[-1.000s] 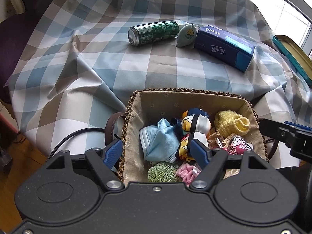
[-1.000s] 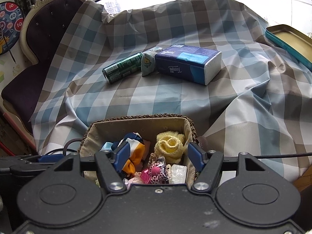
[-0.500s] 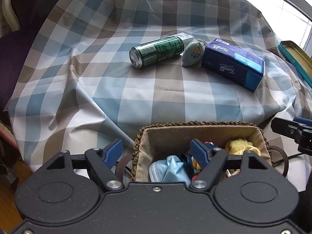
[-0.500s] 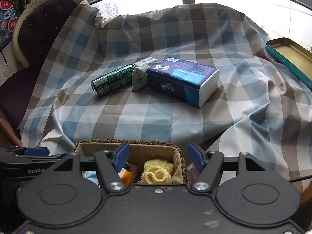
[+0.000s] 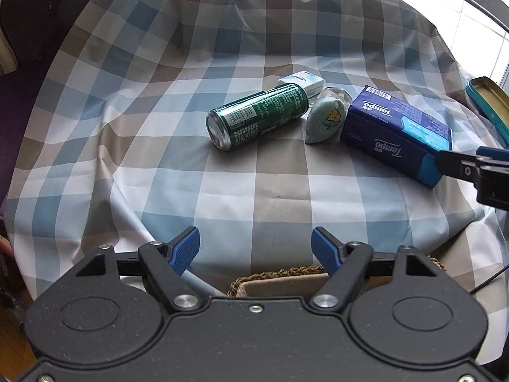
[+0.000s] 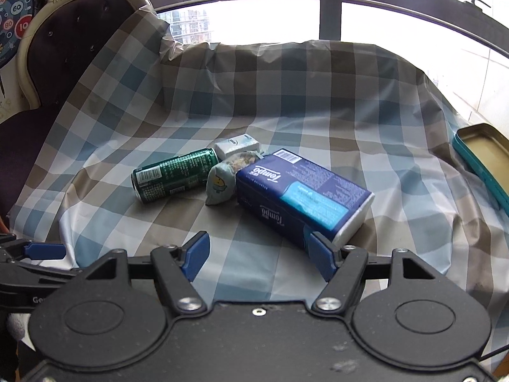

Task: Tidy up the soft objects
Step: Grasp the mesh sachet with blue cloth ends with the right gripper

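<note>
Well ahead of the right hand-held gripper (image 6: 259, 254) lies the pouch (image 6: 219, 184).

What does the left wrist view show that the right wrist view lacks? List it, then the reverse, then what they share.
Only the left wrist view: the woven basket's braided rim beneath the open, empty left gripper.

Only the right wrist view: the dark tufted chair back, round dartboard and window.

Both: checked cloth, green drink can, pale blue soft pouch, blue Tempo tissue pack, small white box, teal tin.

Black claw (image 5: 255, 250), blue ribbed pads (image 5: 185, 247), silver screws
</note>
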Motion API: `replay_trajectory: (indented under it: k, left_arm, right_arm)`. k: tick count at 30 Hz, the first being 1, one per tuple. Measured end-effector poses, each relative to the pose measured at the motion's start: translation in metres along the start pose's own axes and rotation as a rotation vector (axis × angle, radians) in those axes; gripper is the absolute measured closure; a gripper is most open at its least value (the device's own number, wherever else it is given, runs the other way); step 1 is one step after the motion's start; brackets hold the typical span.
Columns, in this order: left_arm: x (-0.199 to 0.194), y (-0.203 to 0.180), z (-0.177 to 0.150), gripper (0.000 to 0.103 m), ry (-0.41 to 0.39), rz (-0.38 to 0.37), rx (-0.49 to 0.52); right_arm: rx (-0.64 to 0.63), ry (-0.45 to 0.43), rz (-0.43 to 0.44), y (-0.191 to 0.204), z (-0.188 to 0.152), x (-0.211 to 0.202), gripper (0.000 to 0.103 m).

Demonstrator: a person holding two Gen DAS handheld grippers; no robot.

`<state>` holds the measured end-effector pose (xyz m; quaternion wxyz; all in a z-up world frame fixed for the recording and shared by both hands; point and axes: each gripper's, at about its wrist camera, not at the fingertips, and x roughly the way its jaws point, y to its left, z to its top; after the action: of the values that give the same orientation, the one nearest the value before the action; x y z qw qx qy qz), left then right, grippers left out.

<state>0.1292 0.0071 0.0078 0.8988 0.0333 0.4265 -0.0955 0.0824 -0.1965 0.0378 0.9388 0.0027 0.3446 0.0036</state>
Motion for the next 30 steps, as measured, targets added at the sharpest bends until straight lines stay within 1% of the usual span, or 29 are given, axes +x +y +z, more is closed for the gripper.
replay_trajectory:
  k: [6,11,16,22,27,29,30]
  left_arm:
    - [0.021,0.002,0.012,0.029,0.025,-0.013,-0.008]
    - [0.036,0.006,0.020,0.029,0.042,-0.021,-0.016]
    - [0.049,0.013,0.028,0.029,0.055,-0.026,-0.033]
    - [0.059,0.019,0.035,0.029,0.057,-0.035,-0.043]
    - [0.063,0.025,0.039,0.029,0.056,-0.044,-0.053]
    - [0.064,0.027,0.039,0.029,0.055,-0.047,-0.058]
    - [0.064,0.028,0.039,0.029,0.055,-0.048,-0.060]
  right_arm:
    - [-0.093,0.016,-0.010,0.011,0.028,0.044,0.032]
    - [-0.173,0.033,-0.013,0.025,0.044,0.080,0.032]
    - [-0.276,0.027,-0.013,0.043,0.055,0.109,0.030]
    - [-0.372,0.060,-0.024,0.058,0.064,0.145,0.030]
    - [-0.468,0.076,-0.060,0.062,0.069,0.172,0.031]
    - [-0.482,0.077,-0.063,0.059,0.075,0.181,0.028]
    - [-0.483,0.079,-0.065,0.056,0.080,0.185,0.028]
